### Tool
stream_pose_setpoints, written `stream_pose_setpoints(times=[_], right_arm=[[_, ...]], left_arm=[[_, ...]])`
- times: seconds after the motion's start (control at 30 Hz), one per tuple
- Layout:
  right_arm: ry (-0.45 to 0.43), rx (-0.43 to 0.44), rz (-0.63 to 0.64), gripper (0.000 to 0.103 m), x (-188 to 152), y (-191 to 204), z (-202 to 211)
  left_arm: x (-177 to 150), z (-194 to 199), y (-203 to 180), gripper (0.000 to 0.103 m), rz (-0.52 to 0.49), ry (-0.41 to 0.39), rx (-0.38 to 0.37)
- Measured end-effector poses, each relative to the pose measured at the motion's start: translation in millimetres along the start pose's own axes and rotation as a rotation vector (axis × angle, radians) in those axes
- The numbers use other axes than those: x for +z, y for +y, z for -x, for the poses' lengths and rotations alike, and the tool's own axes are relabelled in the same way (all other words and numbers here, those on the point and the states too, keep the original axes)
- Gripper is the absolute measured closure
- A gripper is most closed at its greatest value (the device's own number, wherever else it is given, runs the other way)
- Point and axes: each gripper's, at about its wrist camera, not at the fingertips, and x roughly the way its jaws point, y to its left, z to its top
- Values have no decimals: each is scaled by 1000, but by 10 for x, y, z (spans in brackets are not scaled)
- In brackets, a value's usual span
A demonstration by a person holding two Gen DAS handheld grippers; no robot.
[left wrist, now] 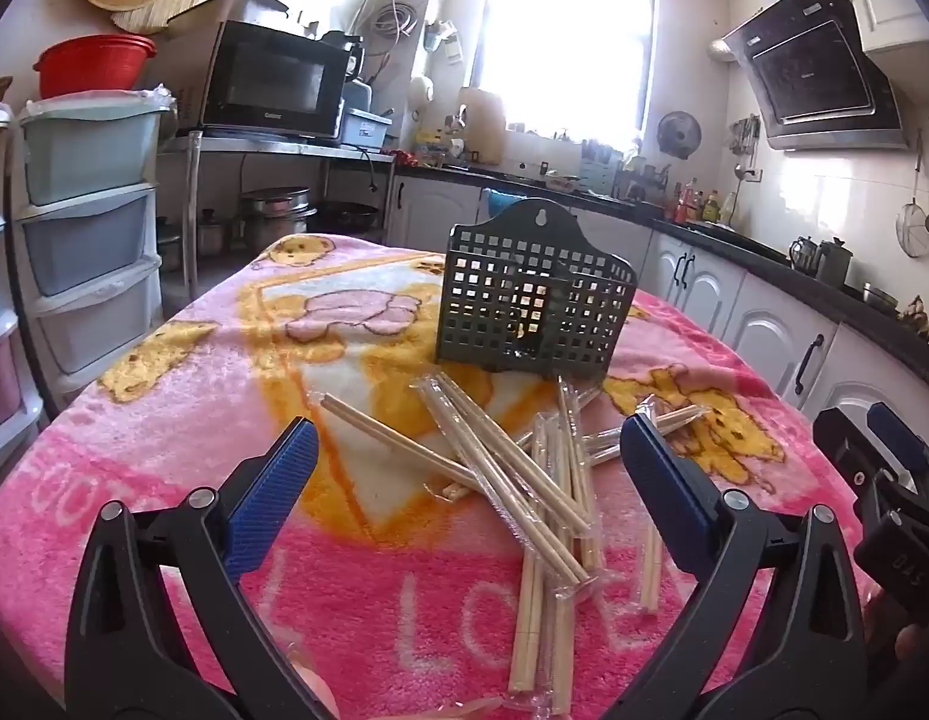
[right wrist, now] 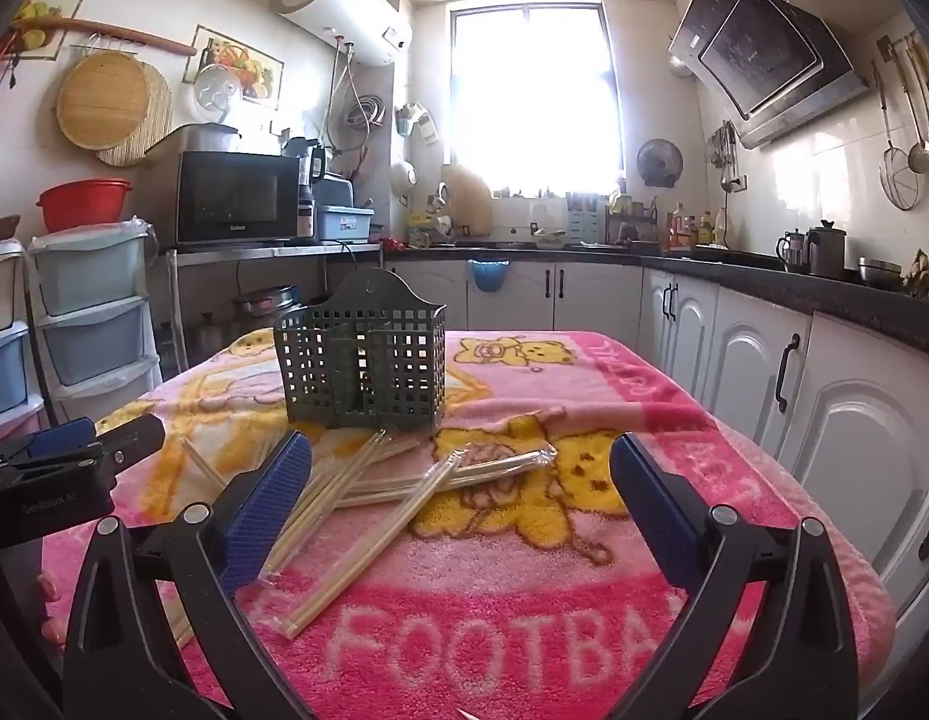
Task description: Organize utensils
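Note:
A dark green perforated utensil holder [left wrist: 533, 300] stands upright on the pink blanket-covered table [left wrist: 164, 420]; it also shows in the right wrist view [right wrist: 362, 357]. Several pairs of wooden chopsticks in clear wrappers [left wrist: 524, 474] lie in a loose pile in front of it, also seen in the right wrist view [right wrist: 380, 492]. My left gripper [left wrist: 464, 480] is open and empty, hovering just above the pile. My right gripper [right wrist: 461, 504] is open and empty, above the blanket to the right of the pile. Each gripper shows at the edge of the other's view: the right one [left wrist: 884, 480], the left one [right wrist: 74, 456].
The table stands in a kitchen. Stacked plastic drawers [left wrist: 86, 210] and a microwave [left wrist: 272, 84] are to the left. White cabinets under a dark counter [right wrist: 824, 360] run along the right. A bright window [right wrist: 533, 96] is behind.

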Motion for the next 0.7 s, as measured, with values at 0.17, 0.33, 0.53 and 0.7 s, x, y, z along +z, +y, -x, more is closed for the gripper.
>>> stream_pose_setpoints(times=[0.17, 0.33, 0.53, 0.7], right_arm=[[6, 4, -3, 6, 4, 4, -1], [4, 7, -4, 6, -1, 4, 4], [5, 10, -4, 6, 5, 2, 18], [3, 11, -5, 6, 13, 9, 2]], left_arm=[[-8, 3, 21, 10, 17, 12, 16], [8, 47, -74, 10, 1, 5, 7], [16, 30, -13, 10, 8, 11, -1], [19, 11, -9, 10, 9, 11, -2]])
